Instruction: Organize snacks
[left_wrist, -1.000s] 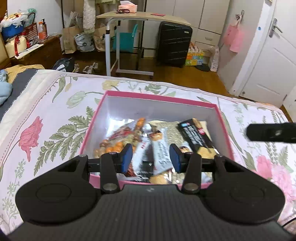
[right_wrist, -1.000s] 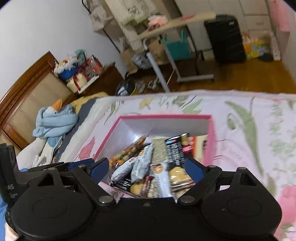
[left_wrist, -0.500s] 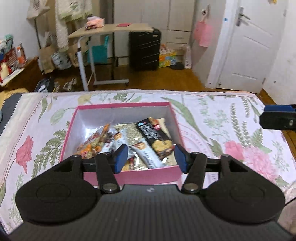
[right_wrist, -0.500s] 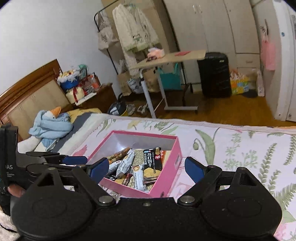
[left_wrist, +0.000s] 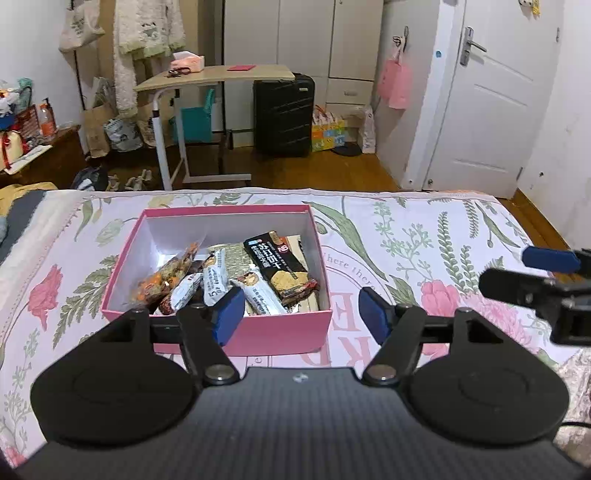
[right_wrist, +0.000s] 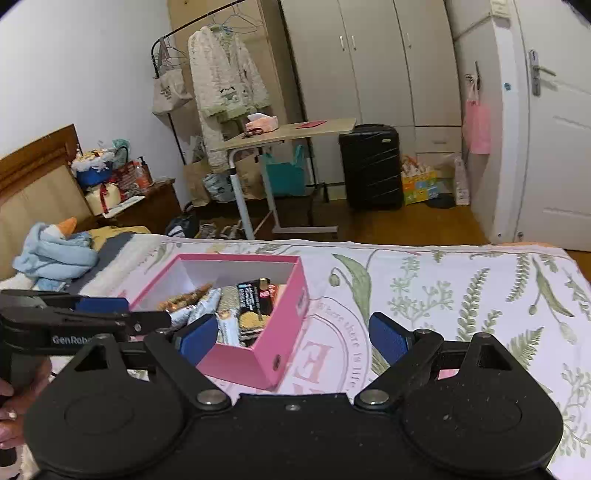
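Hovering my left gripper (left_wrist: 301, 314) short of pink box (left_wrist: 255, 334) on bedspread (left_wrist: 424, 236), jaws opening, nothing between. Snacks (left_wrist: 236, 273) piled inside box. My right gripper (right_wrist: 291, 334) wide, empty, alongside box.

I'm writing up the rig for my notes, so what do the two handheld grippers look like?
Both the left gripper and the right gripper are matte black, with two round discs, silver pivot screws and blue textured finger pads. The left's side reads "GenRob", the rest hidden.
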